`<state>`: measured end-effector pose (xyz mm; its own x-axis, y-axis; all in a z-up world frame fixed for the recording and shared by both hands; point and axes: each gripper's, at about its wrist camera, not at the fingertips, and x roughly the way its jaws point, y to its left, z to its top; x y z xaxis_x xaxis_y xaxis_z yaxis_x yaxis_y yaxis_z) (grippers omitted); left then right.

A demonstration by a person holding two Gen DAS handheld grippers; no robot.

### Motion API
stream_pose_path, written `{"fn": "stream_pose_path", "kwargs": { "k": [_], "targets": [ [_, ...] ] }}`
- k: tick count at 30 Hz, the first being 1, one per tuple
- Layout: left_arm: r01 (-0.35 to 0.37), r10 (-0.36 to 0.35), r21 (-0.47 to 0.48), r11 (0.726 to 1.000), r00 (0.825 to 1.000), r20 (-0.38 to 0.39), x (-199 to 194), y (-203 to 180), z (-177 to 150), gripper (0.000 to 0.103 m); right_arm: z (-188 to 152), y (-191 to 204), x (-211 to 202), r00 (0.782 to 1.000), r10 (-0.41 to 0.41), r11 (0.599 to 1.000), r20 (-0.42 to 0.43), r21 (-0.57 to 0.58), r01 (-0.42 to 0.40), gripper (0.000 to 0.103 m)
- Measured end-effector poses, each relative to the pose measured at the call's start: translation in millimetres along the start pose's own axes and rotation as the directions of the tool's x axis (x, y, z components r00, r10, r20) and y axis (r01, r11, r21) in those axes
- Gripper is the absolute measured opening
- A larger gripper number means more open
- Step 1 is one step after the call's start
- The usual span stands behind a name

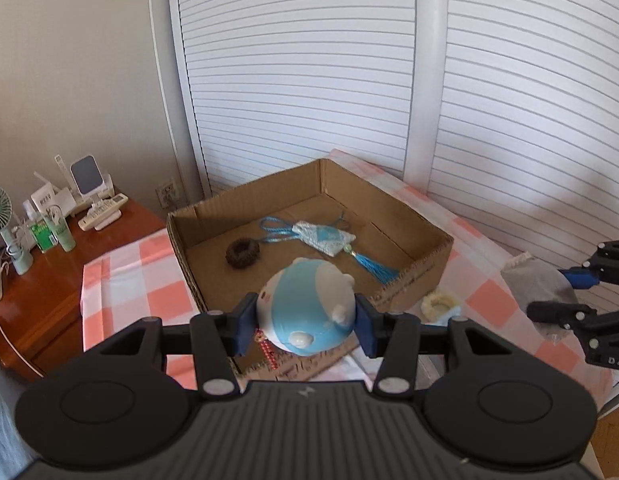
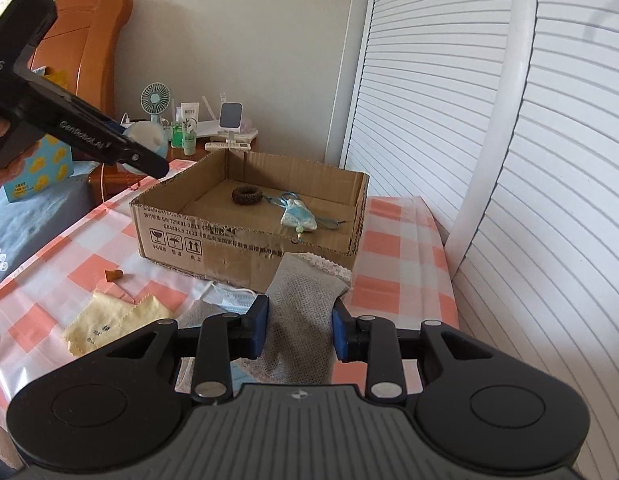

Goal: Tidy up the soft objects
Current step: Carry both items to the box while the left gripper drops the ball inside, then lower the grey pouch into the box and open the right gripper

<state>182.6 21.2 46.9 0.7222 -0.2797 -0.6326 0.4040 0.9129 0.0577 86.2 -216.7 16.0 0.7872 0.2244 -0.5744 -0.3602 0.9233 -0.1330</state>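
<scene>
The left tongs (image 1: 305,322) are clenched on a round blue-and-white plush toy (image 1: 307,308), its smooth stuffed body squeezed between the two blue pads and held in the air above the near wall of the cardboard box (image 1: 413,270). The right tongs (image 2: 299,330) straddle a grey mesh pouch (image 2: 301,308) with a lace-trimmed mouth; the pads sit close to its sides, but whether they actually pinch the fabric is hard to tell from this angle. The pouch lies on the bench (image 2: 393,232), which is covered in a glossy orange-and-white checked cloth, and its lace end touches the front wall of the box. Inside the open, shallow, corrugated box lie a dark woven ring (image 1: 242,253) and a pale blue sachet (image 1: 323,238) with a braided cord loop and a tassel, near each other, with bare floor around them. On the bench left of the pouch are a crumpled face mask (image 2: 233,296) and a yellow zigzag-edged cloth (image 2: 117,322); a cream fuzzy ring (image 1: 441,304) sits just outside the box's front wall. A white slatted door (image 1: 309,80) rises directly behind the bench's far edge.
</scene>
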Motion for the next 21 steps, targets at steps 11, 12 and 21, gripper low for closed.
{"fn": "stream_pose_path", "kwargs": {
  "k": [11, 12, 21],
  "targets": [
    [-0.07, 0.072, -0.093, 0.993, 0.997, 0.027, 28.8, 14.5, 8.2, 0.096, 16.6, 1.2, 8.4, 1.0, 0.014, 1.0, 0.019, 0.003, -0.014, 0.036],
    [-0.082, 0.085, -0.094, 0.992, 0.996, 0.034, 24.6, 12.4, 3.3, 0.099, 18.0, 2.1, 9.4, 1.0, 0.015, 1.0, 0.019, 0.0, -0.015, 0.036],
    [-0.099, 0.096, -0.194, 0.976, 0.995, -0.025, -4.8, -4.4, -57.9, 0.102, 43.0, 4.8, 24.8, 0.999, 0.05, 0.999, 0.007, -0.007, -0.05, 0.036]
  ]
}}
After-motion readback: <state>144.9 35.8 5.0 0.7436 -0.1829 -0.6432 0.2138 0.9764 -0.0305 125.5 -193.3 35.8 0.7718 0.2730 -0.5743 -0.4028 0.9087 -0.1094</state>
